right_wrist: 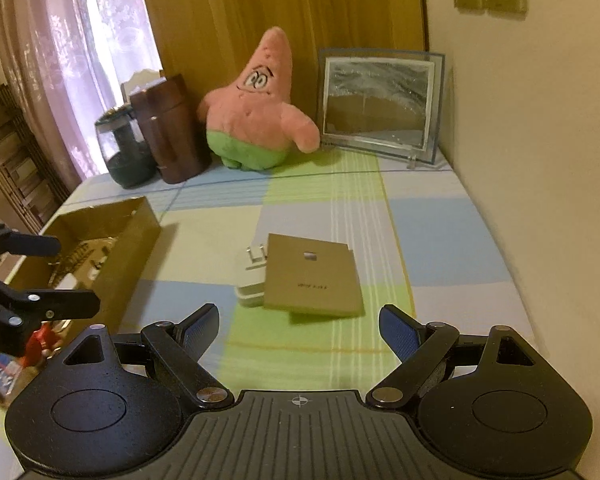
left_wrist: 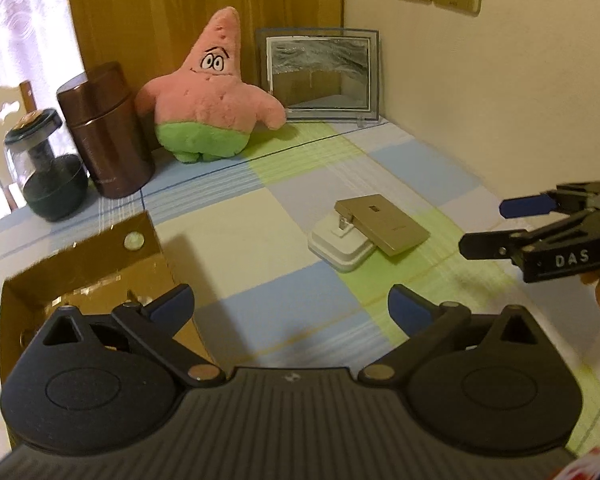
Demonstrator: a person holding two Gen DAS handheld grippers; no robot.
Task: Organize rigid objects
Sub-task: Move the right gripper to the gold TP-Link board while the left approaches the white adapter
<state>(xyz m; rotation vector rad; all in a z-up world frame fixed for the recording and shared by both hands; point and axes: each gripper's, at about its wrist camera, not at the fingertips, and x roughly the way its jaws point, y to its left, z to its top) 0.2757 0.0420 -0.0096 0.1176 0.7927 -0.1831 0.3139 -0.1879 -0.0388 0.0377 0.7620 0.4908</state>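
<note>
A gold flat plate [left_wrist: 384, 224] lies tilted on top of a white plug adapter [left_wrist: 340, 246] in the middle of the checked tablecloth; they also show in the right wrist view, plate [right_wrist: 312, 276] and adapter [right_wrist: 252, 280]. An open gold cardboard box [left_wrist: 84, 264] stands at the left, also seen in the right wrist view [right_wrist: 104, 240], with small items inside. My left gripper [left_wrist: 290, 306] is open and empty, next to the box. My right gripper [right_wrist: 298, 330] is open and empty, just short of the plate; it also shows in the left wrist view [left_wrist: 492, 226].
Along the back stand a glass jar with dark contents [left_wrist: 46, 168], a brown canister [left_wrist: 108, 132], a pink star plush [left_wrist: 208, 92] and a glass picture frame [left_wrist: 320, 76]. A wall [left_wrist: 500, 100] runs along the right table edge.
</note>
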